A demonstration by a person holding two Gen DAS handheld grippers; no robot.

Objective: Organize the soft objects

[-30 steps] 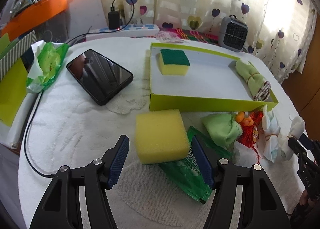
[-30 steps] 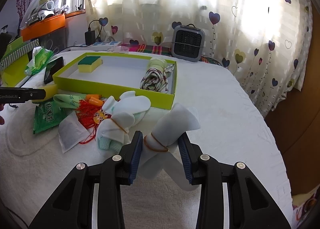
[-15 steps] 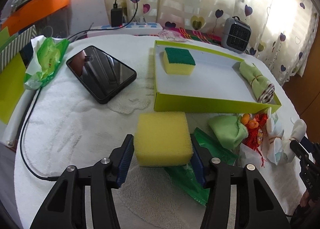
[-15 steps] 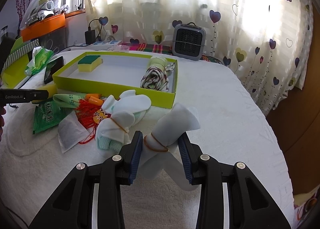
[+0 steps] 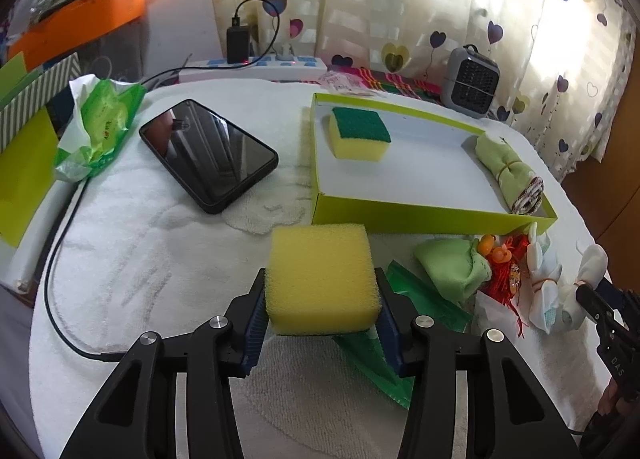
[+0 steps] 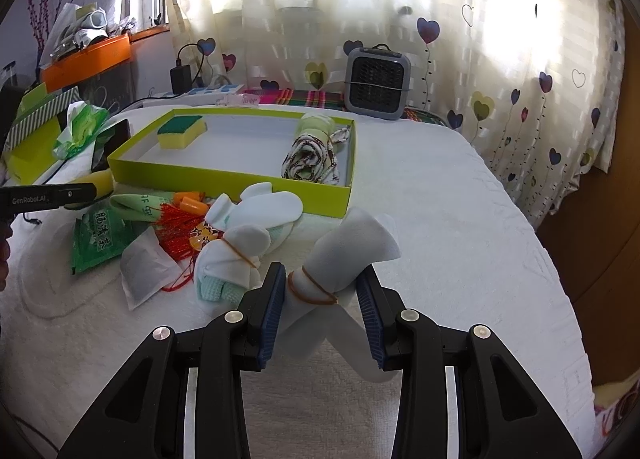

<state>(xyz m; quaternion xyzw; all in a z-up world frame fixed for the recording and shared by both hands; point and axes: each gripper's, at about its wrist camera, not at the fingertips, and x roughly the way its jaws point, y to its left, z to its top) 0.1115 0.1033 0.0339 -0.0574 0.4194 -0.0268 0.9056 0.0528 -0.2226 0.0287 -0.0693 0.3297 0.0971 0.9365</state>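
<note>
My left gripper [image 5: 322, 323] is shut on a plain yellow sponge [image 5: 320, 277] and holds it just above the white towel. My right gripper [image 6: 322, 299] is shut on a white cloth roll [image 6: 344, 259] tied with a rubber band, near the table's front. The lime-green tray [image 5: 432, 215] holds a green-topped sponge [image 5: 358, 133] and a rolled green cloth [image 5: 508, 171]; it also shows in the right wrist view [image 6: 224, 179]. A second tied white roll [image 6: 236, 255] and a green cloth bundle [image 5: 452, 269] lie in front of the tray.
A black phone [image 5: 208, 155] and a green wipes pack [image 5: 100, 127] lie to the left. A green tea packet [image 6: 100, 239], a red tassel charm [image 6: 180, 223] and a paper sachet [image 6: 146, 271] lie in the pile. A small grey heater [image 6: 376, 83] stands behind the tray.
My left gripper closed on the yellow sponge and lifted it slightly off the towel. My right gripper stayed shut on the white roll, unmoved.
</note>
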